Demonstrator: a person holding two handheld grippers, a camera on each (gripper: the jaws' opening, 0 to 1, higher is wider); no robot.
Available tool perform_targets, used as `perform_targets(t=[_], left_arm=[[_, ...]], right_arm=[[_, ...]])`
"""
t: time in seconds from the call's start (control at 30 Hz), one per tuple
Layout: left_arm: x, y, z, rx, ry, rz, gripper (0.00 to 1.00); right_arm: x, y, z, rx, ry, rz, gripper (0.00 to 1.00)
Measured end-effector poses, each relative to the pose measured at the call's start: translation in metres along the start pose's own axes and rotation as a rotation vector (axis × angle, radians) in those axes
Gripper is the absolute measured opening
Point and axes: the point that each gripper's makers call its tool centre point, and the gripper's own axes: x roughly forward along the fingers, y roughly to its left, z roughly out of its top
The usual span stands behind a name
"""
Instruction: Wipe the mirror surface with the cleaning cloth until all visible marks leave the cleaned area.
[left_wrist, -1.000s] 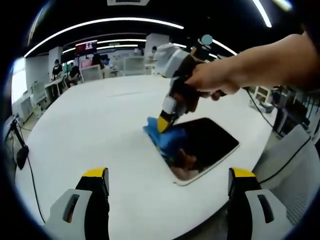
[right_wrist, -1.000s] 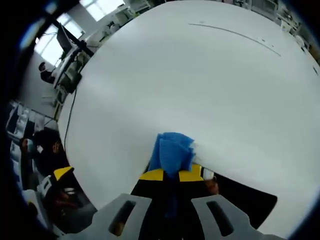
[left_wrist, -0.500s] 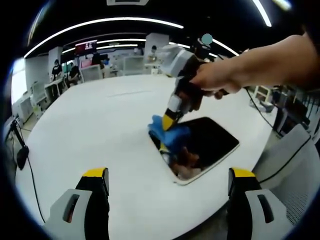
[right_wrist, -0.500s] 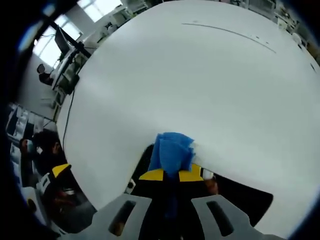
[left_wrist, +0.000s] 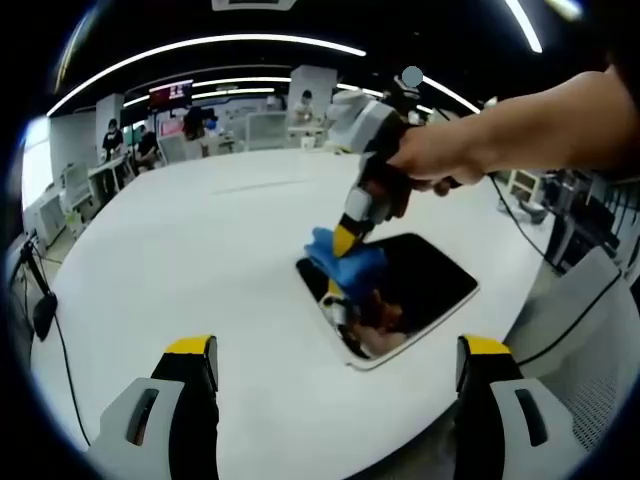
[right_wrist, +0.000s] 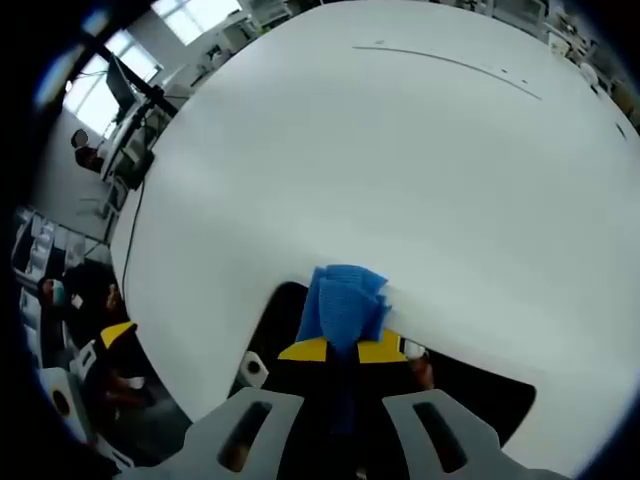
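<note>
R gripper (right_wrist: 342, 350): jaws closed on the blue cloth (right_wrist: 343, 303), yellow tips pinching it, cloth bunched and sticking out past the tips. In L gripper view the same R gripper (left_wrist: 345, 243) comes in from upper right, my hand (left_wrist: 432, 160) on it, tilted down, cloth (left_wrist: 345, 262) pressed onto the mirror (left_wrist: 420, 285) at its far-left corner area.

Mirror: dark rounded rectangle w/ pale rim, lying flat on the white table (left_wrist: 180, 260), toward the table's right edge. Surface reflects the cloth, gripper and hand; can't tell marks from reflections. In R gripper view the mirror (right_wrist: 500, 395) shows as dark areas either side of my jaws, cloth at its edge where it meets the table (right_wrist: 400, 160).

L gripper (left_wrist: 335, 375): jaws wide apart, nothing between them, held off the near table edge, well apart from mirror.

Bkgd: desks, seated people far left, ceiling light strips. Dark cable (left_wrist: 60, 350) runs along table's left edge.
</note>
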Motion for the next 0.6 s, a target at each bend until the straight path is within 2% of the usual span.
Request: perform_targets(t=[0.3,0.6], left_arm=[[-0.0008,-0.0015,0.0001,0.003,0.003,-0.002,1.0],[0.0003,-0.0032,-0.0009,0.002,0.009,-0.012,1.0]], right_arm=[[0.0011,-0.0088,-0.0002,0.005,0.001,-0.006,0.02],[0.0007,-0.007,-0.0018,-0.005,0.001,-0.029,0.02]])
